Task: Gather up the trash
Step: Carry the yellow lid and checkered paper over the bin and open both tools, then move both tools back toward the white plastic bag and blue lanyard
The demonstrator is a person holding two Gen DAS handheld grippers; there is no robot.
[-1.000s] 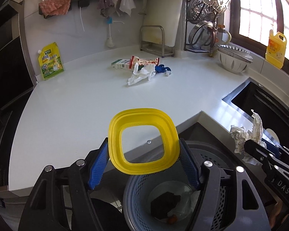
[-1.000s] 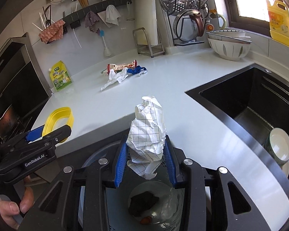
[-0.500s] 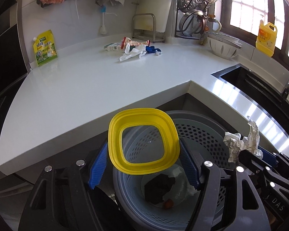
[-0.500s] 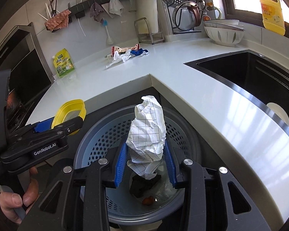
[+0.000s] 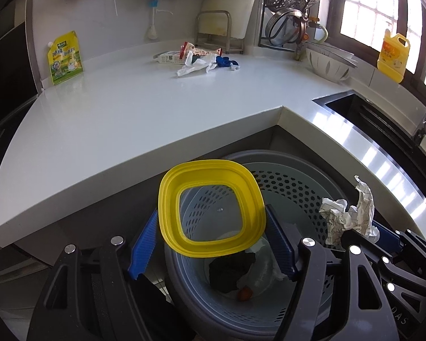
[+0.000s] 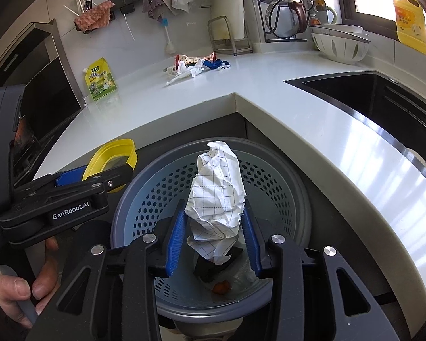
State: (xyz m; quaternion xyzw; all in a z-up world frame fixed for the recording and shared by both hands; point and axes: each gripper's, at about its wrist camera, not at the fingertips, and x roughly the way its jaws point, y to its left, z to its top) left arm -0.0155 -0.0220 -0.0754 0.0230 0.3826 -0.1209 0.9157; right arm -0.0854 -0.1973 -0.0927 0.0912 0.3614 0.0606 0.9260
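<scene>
My left gripper is shut on a yellow plastic lid frame and holds it over the near left rim of the grey perforated trash basket. My right gripper is shut on a crumpled white checked paper, held above the basket's opening. The basket holds dark scraps, clear plastic and a small orange bit. In the right wrist view the left gripper and the yellow lid show at left. More trash lies on the far counter.
The white L-shaped counter wraps around the basket. A black sink is at right. A green pouch, a white colander, a yellow detergent jug and a dish rack line the back.
Both grippers moved back from the counter and lower, over the basket. The lid and the paper stay gripped. The basket fills more of both views.
</scene>
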